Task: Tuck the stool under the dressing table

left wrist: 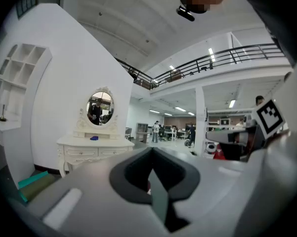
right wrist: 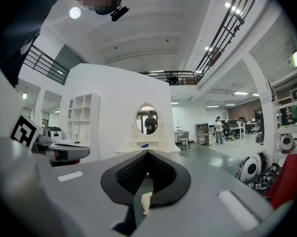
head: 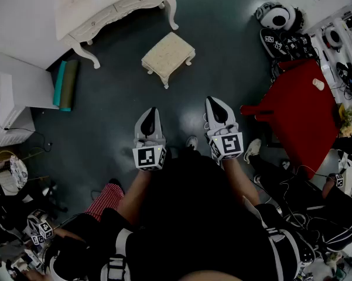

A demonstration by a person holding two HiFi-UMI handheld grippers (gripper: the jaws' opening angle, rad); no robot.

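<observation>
Cream stool (head: 168,57) sits untucked, 4 o'clock of dressing table (head: 114,7). Both left gripper (head: 150,113) and right gripper (head: 215,105) closed, empty, aimed 12 o'clock, probably to push it.

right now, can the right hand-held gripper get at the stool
Probably not without a step forward: the stool stands ahead of the right hand-held gripper, with only bare floor between them. Nothing blocks it.
</observation>
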